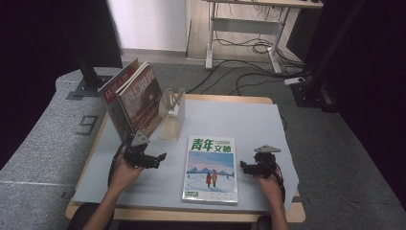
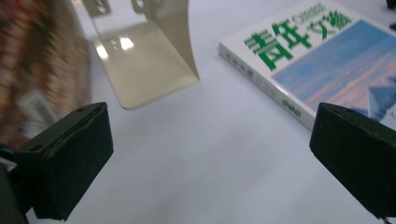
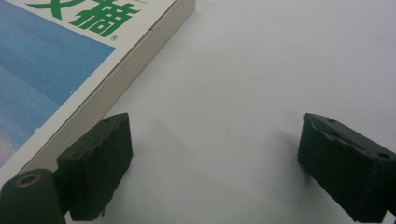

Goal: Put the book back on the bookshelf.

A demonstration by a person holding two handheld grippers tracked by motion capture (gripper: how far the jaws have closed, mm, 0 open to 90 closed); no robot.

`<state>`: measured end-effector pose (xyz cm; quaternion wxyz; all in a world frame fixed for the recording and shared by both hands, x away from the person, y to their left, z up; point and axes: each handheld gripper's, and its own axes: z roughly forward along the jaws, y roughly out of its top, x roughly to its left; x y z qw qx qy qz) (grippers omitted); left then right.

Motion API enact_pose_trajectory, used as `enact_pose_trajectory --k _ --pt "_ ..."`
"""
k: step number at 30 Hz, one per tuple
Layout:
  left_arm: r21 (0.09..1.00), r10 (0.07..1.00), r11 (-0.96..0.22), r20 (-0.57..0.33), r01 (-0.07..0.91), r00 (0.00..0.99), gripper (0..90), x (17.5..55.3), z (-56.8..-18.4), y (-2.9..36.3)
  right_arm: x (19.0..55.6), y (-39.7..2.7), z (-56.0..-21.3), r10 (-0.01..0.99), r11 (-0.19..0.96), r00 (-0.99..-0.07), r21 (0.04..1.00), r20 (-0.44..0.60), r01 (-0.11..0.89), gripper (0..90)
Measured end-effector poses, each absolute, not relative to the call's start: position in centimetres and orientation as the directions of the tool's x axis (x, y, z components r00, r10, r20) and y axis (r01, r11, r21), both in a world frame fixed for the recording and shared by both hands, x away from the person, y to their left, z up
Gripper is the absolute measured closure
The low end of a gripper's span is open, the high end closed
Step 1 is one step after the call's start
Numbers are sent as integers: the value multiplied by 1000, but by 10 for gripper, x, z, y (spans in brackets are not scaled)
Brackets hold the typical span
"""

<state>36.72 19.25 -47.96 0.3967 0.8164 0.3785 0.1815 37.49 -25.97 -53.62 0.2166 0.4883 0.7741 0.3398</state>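
Magazine flat on the pale mat, long axis running away from the person, dead between both grippers; left gripper off its spine side, jaws spread wide and empty, right gripper just beside the other edge, jaws wide too, nothing gripped. Behind stand a bookend and leaning magazines, grey carpet around

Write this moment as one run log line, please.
left gripper: open, empty | right gripper: open, empty | magazine: flat between them | two magazines: lean on bookend
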Motion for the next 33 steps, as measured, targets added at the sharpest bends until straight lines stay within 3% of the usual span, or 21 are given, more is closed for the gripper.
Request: enact_pose_trajectory --k 13,33 --pt "667 741 -479 -43 571 671 0 375 -528 184 375 -260 -536 904 291 -427 737 -3 610 96" --pt "662 759 -490 3 567 652 0 372 -530 180 375 -260 -536 904 287 -428 737 4 612 95"
